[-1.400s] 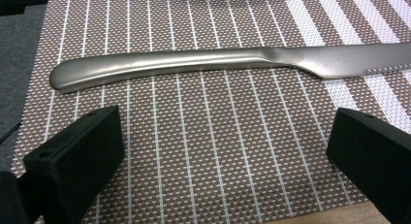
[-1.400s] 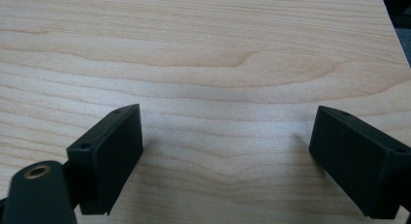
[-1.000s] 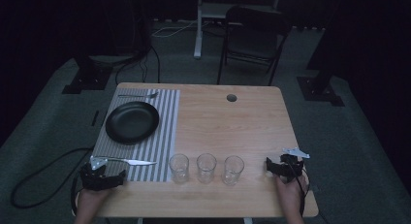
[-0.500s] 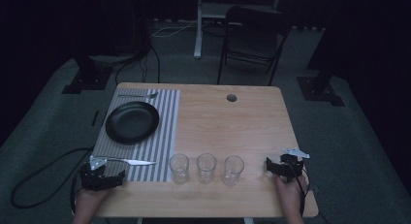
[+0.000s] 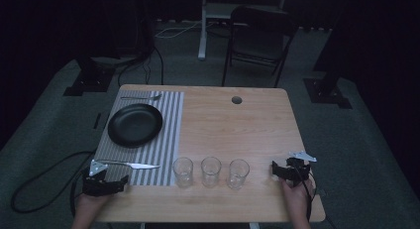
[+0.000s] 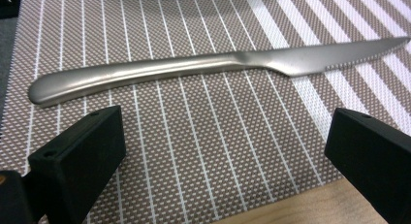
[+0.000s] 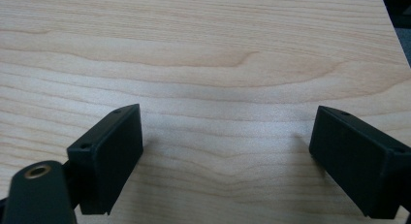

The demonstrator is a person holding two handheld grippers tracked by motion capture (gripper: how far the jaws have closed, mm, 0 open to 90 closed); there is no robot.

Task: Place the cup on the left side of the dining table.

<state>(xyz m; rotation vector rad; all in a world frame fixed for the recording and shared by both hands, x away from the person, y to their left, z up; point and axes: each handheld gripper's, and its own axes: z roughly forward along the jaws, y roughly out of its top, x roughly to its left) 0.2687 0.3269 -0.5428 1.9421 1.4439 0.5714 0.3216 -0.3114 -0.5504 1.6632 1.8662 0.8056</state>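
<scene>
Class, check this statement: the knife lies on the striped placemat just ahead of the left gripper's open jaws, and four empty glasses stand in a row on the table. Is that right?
Not quite. The high view shows three glasses, not four. The knife does lie on the striped placemat ahead of the open left gripper.

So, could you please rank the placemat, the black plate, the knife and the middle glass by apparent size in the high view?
1. Striped placemat, clearly largest.
2. Black plate.
3. Knife, long but very thin.
4. Middle glass.
Knife versus glass is unsure: the knife is longer, the glass wider.
</scene>
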